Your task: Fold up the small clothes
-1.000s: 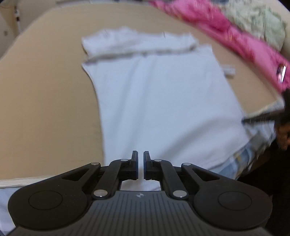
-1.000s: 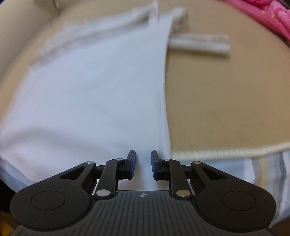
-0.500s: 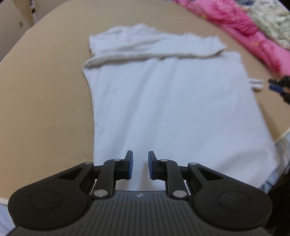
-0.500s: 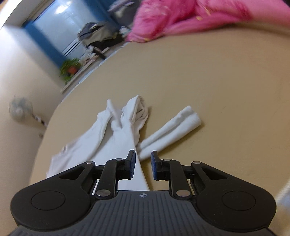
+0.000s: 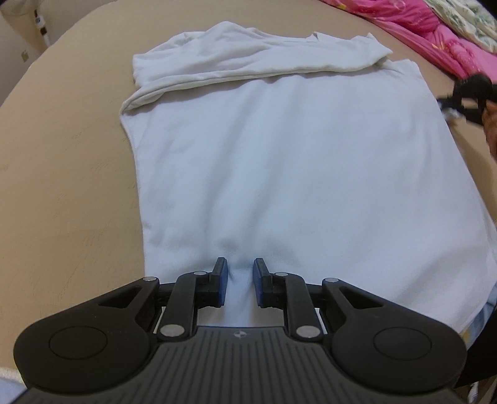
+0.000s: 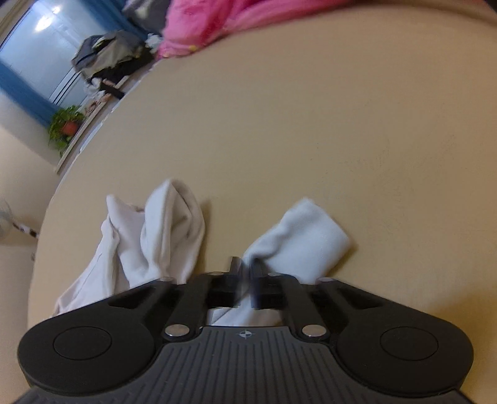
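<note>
A white shirt (image 5: 295,161) lies flat on a tan surface (image 5: 62,155), its upper part folded across the top (image 5: 248,59). My left gripper (image 5: 239,273) hovers low over the shirt's near hem. Its blue pads stand a little apart and open, and cloth shows beneath the gap without being pinched. In the right wrist view, a short white sleeve (image 6: 298,236) sticks out to the right, with bunched white cloth (image 6: 167,230) on the left. My right gripper (image 6: 245,270) is shut on the sleeve near its base. It also shows at the left wrist view's right edge, the right gripper (image 5: 447,104) beside the shirt's side.
Pink fabric (image 5: 435,34) and patterned cloth lie along the far right of the surface. A hand (image 5: 490,124) shows at the right edge. In the right wrist view, pink fabric (image 6: 211,21), a pile of clothes and a potted plant (image 6: 65,127) lie beyond the surface.
The right gripper swung from the shirt's side edge to the sleeve, rolled, and closed on it. The left gripper moved in lower over the hem, and its jaws parted slightly.
</note>
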A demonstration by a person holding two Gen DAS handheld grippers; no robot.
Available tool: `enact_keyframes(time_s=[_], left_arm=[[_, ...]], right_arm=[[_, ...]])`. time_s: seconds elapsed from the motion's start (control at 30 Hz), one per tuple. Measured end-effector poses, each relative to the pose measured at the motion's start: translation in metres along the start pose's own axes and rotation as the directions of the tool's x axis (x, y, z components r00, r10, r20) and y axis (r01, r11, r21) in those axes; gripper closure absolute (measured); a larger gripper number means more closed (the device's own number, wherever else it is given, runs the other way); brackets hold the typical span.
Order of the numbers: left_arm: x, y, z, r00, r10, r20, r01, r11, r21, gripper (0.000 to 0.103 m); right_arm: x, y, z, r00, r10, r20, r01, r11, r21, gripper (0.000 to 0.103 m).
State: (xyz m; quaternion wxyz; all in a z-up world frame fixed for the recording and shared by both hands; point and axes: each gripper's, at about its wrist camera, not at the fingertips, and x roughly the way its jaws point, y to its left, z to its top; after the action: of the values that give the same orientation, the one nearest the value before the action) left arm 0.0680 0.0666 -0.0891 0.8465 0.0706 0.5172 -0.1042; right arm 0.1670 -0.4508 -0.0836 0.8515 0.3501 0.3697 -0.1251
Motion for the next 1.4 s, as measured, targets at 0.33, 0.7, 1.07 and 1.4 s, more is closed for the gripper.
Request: enact_keyframes(time_s=[0.33,0.7,1.07,1.4], left_arm=[[0.005,-0.001,0.000,1.000,0.004,0.024,-0.004,1.000,0.020,0.084],[0.003,-0.002,0.000,0.999,0.003,0.035,-0.004,1.000,0.029,0.084],[0.001,-0.002,-0.002,0.999,0.003,0.041,-0.004,1.000,0.029,0.084],[-0.001,0.004,0.002,0.999,-0.015,0.029,0.015,1.000,-0.009,0.084]], right_arm=[[-0.100,-0.052,0.094,0.754,0.035,0.655,0.049,0.993,-0.109,0.100],[-0.039,-0.229,0.083,0.895,-0.273,0.354,0.104,0.897,0.430,0.095],[-0.049,-0.216,0.105,0.846,-0.251,0.470,0.054,0.918,0.393,0.101],[-0.070,-0.148,0.102,0.732,-0.472,0.492,0.318,0.875,0.366,0.090]])
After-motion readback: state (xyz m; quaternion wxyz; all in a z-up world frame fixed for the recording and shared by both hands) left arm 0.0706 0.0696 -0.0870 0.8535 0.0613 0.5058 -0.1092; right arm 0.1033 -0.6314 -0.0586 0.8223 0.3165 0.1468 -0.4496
